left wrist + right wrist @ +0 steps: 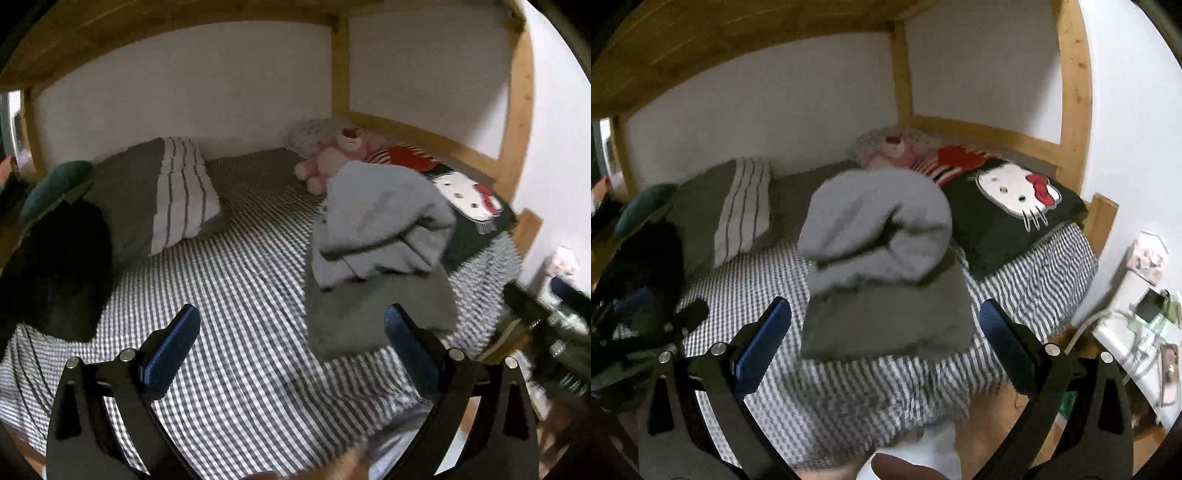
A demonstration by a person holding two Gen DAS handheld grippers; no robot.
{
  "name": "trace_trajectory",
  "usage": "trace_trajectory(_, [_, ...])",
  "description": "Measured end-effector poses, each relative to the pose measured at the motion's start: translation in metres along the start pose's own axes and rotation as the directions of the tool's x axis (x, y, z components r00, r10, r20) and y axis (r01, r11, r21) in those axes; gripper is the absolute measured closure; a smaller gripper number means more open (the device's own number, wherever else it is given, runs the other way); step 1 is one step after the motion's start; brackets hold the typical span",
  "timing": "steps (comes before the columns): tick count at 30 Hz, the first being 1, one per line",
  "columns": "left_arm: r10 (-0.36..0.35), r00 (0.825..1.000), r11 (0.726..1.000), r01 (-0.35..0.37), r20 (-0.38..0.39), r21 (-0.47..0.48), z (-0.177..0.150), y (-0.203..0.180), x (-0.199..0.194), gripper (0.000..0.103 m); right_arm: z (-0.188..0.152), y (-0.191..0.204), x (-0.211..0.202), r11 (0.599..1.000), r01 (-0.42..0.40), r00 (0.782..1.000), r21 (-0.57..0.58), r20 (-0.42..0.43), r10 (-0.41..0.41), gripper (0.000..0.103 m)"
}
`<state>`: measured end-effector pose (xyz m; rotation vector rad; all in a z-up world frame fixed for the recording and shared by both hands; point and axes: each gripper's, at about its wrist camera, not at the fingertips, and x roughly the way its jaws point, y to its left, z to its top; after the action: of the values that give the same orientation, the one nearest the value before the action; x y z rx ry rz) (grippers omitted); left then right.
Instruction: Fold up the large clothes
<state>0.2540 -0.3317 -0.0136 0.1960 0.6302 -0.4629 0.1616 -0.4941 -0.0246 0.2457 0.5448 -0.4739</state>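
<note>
Your left gripper and right gripper both gape wide, empty. Grey folded clothes sit dead ahead of your right; only the left view catches the pink plush whole.

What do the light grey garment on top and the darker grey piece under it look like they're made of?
Light grey garment: looks like thick fleece or brushed knit, matte and fuzzy, holding bulky rounded folds; blur leaves it open. Darker grey piece: a flatter, smoother matte cloth, perhaps cotton jersey, lying in a neat folded slab on the checked sheet.
</note>
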Motion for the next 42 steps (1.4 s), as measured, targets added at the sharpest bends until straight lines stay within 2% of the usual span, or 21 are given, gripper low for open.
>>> trace_trajectory(5, [0.0, 1.0, 0.999, 0.001, -0.024, 0.05, -0.031, -0.005, -0.036, 0.004, -0.037, 0.011, -0.041, 0.997, 0.011, 0.999, -0.073, -0.047, -0.014, 0.003])
trace_trajectory(10, [-0.039, 0.997, 0.996, 0.044, -0.06, 0.081, -0.062, -0.007, -0.062, 0.005, -0.066, 0.016, -0.08, 0.994, 0.043, 0.997, -0.096, -0.059, -0.049, 0.003])
trace_trajectory(14, [-0.039, 0.998, 0.994, 0.044, -0.055, 0.097, -0.08, -0.004, -0.082, 0.005, -0.087, 0.021, -0.111, 0.994, 0.067, 0.996, -0.089, -0.059, -0.072, 0.003])
trace_trajectory(25, [-0.03, 0.997, 0.992, 0.039, -0.075, 0.12, -0.115, 0.011, -0.105, 0.005, -0.139, 0.019, -0.142, 0.994, 0.065, 0.99, -0.086, -0.116, -0.075, 0.003])
trace_trajectory(30, [-0.087, 0.993, 0.989, 0.096, -0.085, 0.111, -0.123, 0.01, -0.108, 0.005, -0.143, 0.017, -0.151, 0.995, 0.07, 0.992, -0.074, -0.102, -0.077, 0.003])
trace_trajectory(42, [-0.101, 0.992, 0.985, 0.11, -0.072, 0.135, -0.128, 0.009, -0.115, 0.005, -0.14, 0.025, -0.161, 0.995, 0.057, 0.996, -0.076, -0.07, -0.062, 0.003])
